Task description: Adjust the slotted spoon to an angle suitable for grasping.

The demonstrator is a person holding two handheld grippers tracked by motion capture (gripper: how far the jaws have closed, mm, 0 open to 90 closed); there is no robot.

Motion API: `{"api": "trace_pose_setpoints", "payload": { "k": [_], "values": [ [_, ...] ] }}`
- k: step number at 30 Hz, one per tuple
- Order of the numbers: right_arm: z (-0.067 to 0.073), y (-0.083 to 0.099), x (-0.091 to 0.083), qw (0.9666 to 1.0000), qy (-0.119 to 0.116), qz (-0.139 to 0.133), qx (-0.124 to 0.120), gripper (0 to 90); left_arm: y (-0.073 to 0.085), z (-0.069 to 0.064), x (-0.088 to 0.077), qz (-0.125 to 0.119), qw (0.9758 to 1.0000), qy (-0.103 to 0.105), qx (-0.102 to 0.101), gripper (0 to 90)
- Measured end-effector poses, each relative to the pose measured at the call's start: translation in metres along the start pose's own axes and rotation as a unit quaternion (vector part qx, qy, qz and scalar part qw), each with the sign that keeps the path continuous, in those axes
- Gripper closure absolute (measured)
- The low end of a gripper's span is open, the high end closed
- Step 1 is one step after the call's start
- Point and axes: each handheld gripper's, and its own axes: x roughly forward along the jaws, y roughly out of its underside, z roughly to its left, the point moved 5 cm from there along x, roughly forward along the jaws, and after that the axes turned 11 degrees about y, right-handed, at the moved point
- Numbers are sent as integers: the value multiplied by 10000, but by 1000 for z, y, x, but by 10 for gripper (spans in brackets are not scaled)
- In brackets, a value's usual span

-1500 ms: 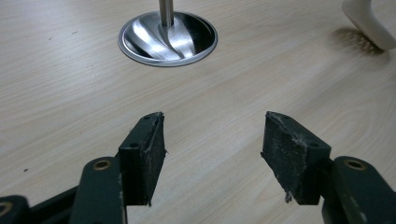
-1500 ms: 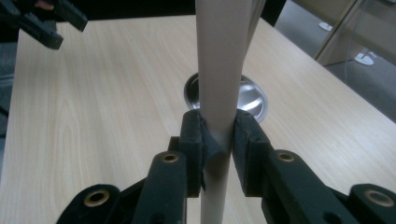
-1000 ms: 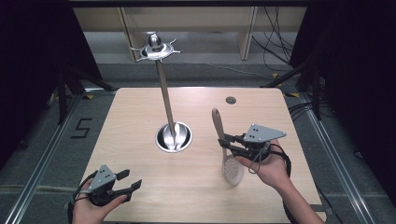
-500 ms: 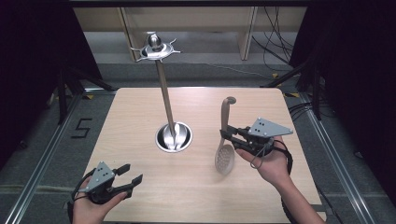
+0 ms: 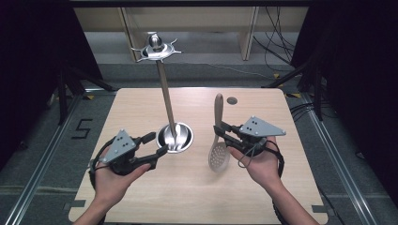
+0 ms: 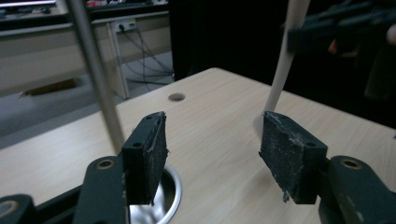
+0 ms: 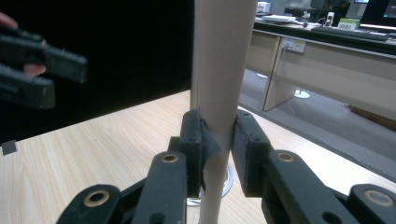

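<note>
Item: slotted spoon [image 5: 218, 136], pale, long-handled, perforated bowl at the low end and handle pointing up and away, held nearly upright above the wooden table [image 5: 263, 187], right of centre. Holder: right gripper [image 5: 220, 132], jaws clamped on the handle at about mid-length; in the right gripper view the handle [image 7: 219, 93] stands between both pads, pressed on either side, with the bowl below and out of frame. Whether the bowl touches the tabletop is hard to judge from above; it appears just clear of it. Second tool: left gripper [image 5: 157, 144], jaws spread and empty, hovering low beside the round steel base [image 5: 180, 137] of the hanging stand [image 5: 165, 89]; in the left gripper view the open pads frame bare table, with the spoon handle [image 6: 282, 65] well beyond them. Stand: upright pole, crown of hooks [image 5: 156, 47] at top, nothing hung there. Status, judged: pick-up done, spoon lifted and turned upright; likely remaining, carrying it to the crown, hooking the handle end, and letting go.
</note>
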Motion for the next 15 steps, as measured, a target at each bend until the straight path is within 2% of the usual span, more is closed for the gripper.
{"api": "trace_pose_setpoints", "payload": {
  "k": [1, 3, 4, 5, 6, 7, 8, 9, 10, 12, 15],
  "values": [
    [0, 0, 1, 10000, 13, -12, -51, 758, -6, -2, 5, -30, 10000, 51, 18, 406],
    [3, 0, 2, 10000, -19, -3, 22, 758, -13, -4, 10, -52, 9999, 111, 52, 411],
    [2, 0, 2, 9999, 98, -6, -31, 758, -18, -6, 15, -83, 9998, 179, 49, 419],
    [5, 0, 3, 9999, 105, 2, -2, 758, -28, -10, 25, -108, 9994, 326, 29, 439],
    [5, 0, 3, 9999, 105, 2, -2, 758, -28, -10, 25, -108, 9994, 326, 29, 453],
    [7, 1, 5, 9999, 99, 5, 43, 758, -36, -15, 36, -140, 9987, 485, 63, 466],
    [7, 1, 5, 9999, 99, 5, 43, 758, -36, -15, 36, -140, 9987, 485, 63, 475],
    [10, 3, 5, 10000, 60, 45, 37, 758, -44, -21, 45, -230, 9977, 644, 3, 483],
    [11, 3, 5, 9999, 58, 101, 53, 758, -44, -21, 45, -230, 9977, 644, 3, 489],
    [13, 4, 5, 9998, 136, 82, 142, 758, -51, -26, 56, -292, 9968, 747, 68, 502],
    [13, 4, 6, 9999, 60, 68, 78, 758, -53, -27, 62, -288, 9966, 776, 44, 513]
  ]
}}
